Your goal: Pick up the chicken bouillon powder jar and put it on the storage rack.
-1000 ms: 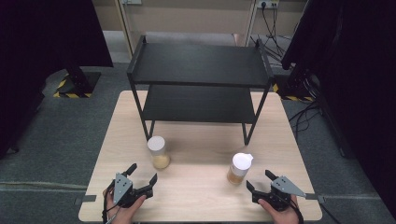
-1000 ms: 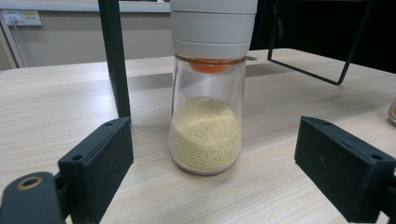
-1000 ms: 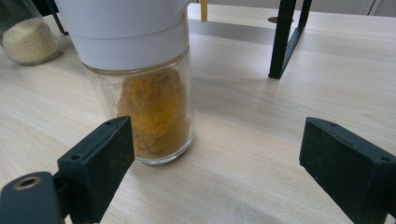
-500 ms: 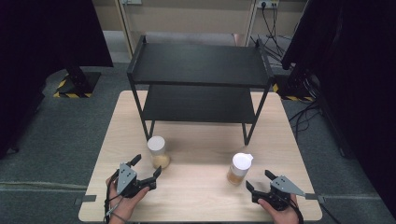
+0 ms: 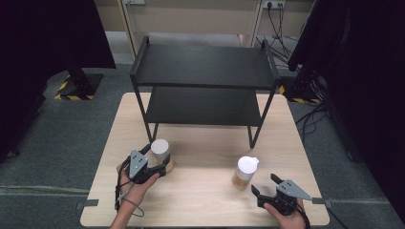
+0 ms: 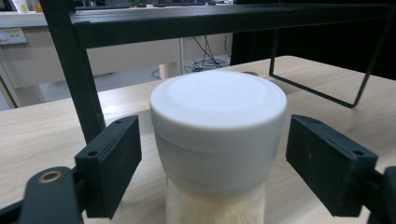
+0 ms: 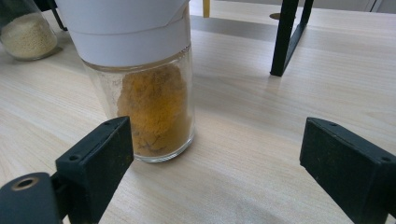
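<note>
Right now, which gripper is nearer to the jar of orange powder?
Right. The right gripper sits just short of the orange powder jar, fingers open and offset beside it. The left gripper is across the table, around the pale-grain jar.

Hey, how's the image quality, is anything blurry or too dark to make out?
Left gripper view: the white-lidded jar sits soft, too close for focus. Right gripper view: the orange powder jar reads sharp. High view: the room's sides fall into near-black shadow.

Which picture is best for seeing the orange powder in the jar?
The right gripper view: the orange powder shows close through the clear glass. The high view shows that jar small and far off, powder just a tint.
</note>
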### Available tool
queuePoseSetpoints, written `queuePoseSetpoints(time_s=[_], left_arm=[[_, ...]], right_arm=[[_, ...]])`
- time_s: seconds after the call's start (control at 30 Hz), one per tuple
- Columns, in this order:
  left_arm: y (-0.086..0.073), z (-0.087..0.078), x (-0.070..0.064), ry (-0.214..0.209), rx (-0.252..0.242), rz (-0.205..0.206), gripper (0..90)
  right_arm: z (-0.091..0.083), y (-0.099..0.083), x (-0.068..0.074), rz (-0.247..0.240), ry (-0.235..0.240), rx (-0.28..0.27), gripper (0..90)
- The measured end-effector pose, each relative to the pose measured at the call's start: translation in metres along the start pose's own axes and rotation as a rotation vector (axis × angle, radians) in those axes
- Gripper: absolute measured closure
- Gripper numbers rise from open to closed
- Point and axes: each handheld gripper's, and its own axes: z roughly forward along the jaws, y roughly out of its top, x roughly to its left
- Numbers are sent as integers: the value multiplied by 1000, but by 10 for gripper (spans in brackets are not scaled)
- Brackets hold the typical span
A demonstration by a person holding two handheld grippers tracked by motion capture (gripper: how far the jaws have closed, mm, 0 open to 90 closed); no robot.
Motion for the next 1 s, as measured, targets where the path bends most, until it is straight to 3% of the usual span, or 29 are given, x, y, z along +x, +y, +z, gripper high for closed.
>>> queuePoseSetpoints(time_s=[0.23, 0.57, 0.7, 1.0], left_arm=[[-2, 4, -2, 3, -8, 5, 333], [3, 2, -7, 18, 8, -5, 340], [5, -4, -11, 19, -29, -18, 340], [34, -17, -19, 44, -104, 18, 341]], right_arm=[[0, 0, -1, 2, 2, 0, 100], [0, -1, -1, 7, 2, -3, 99], [0, -1, -1, 7, 1, -4, 99], [-1, -1, 0, 10, -1, -6, 98]])
